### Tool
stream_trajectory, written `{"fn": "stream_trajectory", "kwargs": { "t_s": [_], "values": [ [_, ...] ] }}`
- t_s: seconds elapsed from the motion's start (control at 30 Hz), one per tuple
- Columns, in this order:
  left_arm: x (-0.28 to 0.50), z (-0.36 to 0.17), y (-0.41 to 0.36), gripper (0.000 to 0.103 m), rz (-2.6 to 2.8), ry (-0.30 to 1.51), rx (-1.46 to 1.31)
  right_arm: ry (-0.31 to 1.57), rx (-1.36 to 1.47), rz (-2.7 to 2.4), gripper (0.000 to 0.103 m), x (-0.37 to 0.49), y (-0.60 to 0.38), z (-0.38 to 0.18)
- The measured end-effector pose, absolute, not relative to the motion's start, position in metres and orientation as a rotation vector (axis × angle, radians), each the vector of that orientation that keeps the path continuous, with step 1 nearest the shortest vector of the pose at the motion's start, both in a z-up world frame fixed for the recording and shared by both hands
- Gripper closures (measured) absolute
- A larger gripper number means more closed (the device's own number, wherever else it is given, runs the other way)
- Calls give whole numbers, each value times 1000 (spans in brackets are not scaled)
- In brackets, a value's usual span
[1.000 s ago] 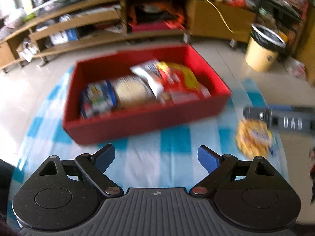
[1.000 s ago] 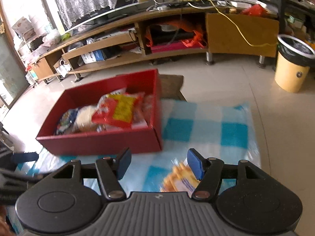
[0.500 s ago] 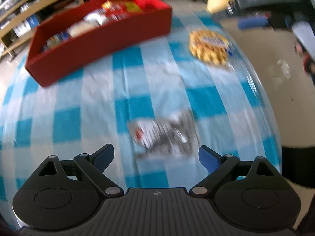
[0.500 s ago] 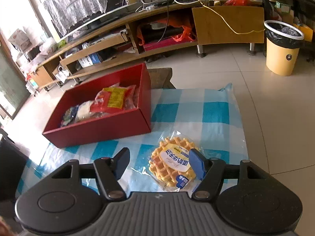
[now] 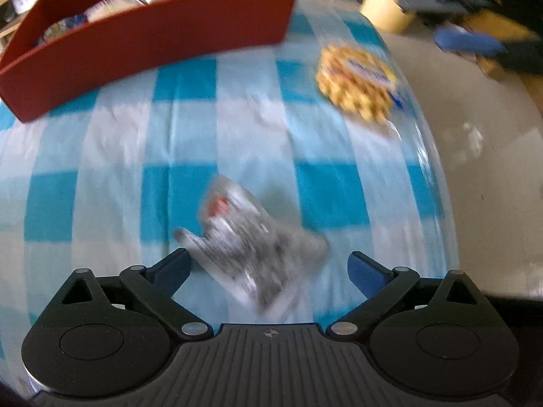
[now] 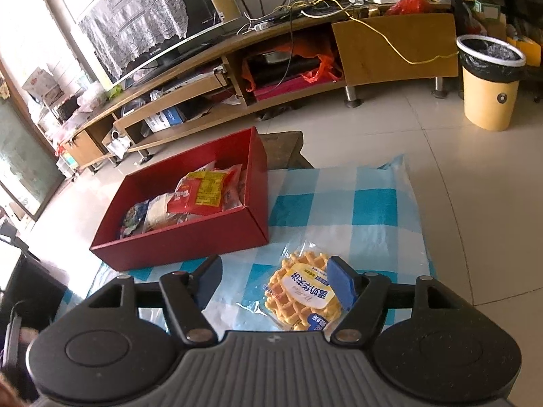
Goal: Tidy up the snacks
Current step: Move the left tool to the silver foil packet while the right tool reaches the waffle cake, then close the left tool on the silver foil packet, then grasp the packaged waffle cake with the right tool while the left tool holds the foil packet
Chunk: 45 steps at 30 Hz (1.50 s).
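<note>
A clear packet with dark print and a red spot (image 5: 251, 240) lies on the blue-and-white checked cloth (image 5: 112, 156). My left gripper (image 5: 268, 266) hangs over it, its jaws opening wide, the packet between the fingertips but not pressed. A wrapped waffle (image 6: 303, 293) lies near the cloth's right side, also seen as the waffle (image 5: 356, 81) in the left wrist view. My right gripper (image 6: 275, 283) is above it, jaws opening, not touching it. A red box (image 6: 183, 237) holds several snack packets.
The cloth ends at the table edge on the right, with tiled floor (image 6: 468, 176) beyond. A yellow bin (image 6: 488, 84) with a black liner stands far right. A long wooden TV stand (image 6: 305, 68) runs along the back.
My left gripper has tipped down from the red box to the clear packet and its jaws have widened. The right gripper has drawn back so the waffle shows whole, jaws slightly wider.
</note>
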<state>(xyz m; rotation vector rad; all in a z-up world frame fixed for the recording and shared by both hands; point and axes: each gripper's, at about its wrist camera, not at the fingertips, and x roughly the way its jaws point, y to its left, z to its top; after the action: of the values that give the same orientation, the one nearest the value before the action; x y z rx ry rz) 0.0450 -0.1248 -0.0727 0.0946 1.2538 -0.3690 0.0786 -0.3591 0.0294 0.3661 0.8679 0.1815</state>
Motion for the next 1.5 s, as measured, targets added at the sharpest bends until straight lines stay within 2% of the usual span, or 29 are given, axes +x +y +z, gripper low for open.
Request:
{"fn": "stream_trajectory", "kwargs": {
  "t_s": [0.17,0.3,0.4,0.47,0.5,0.57,0.63,0.8,1.33,1.4,1.5],
  "values": [
    [66,-73,-131,3,-277,1246,69,862,371,184,36,83,-360,31],
    [54,-81,-150,0,-118,1228,175,854,375,196,36,83,-360,34],
    [47,-81,-156,1,-37,1216,105,840,375,209,36,84,-360,38],
    [45,-78,-158,7,-34,1222,84,831,378,218,36,82,-361,41],
    [44,-76,-157,14,-35,1224,85,830,382,223,36,82,-362,42],
    [41,-69,-155,36,-50,1220,82,828,383,230,36,80,-364,44],
    [38,-62,-148,42,-64,1232,81,817,387,227,36,77,-368,47],
    [40,-61,-123,43,-39,1269,37,809,413,199,36,76,-378,48],
    [53,-37,-96,44,-144,1171,119,950,356,141,36,106,-376,6],
    [58,-41,-97,44,-169,1177,111,1009,338,145,25,115,-374,-5],
    [65,-47,-94,44,-199,1189,74,1081,385,109,23,126,-372,-25]
  ]
}}
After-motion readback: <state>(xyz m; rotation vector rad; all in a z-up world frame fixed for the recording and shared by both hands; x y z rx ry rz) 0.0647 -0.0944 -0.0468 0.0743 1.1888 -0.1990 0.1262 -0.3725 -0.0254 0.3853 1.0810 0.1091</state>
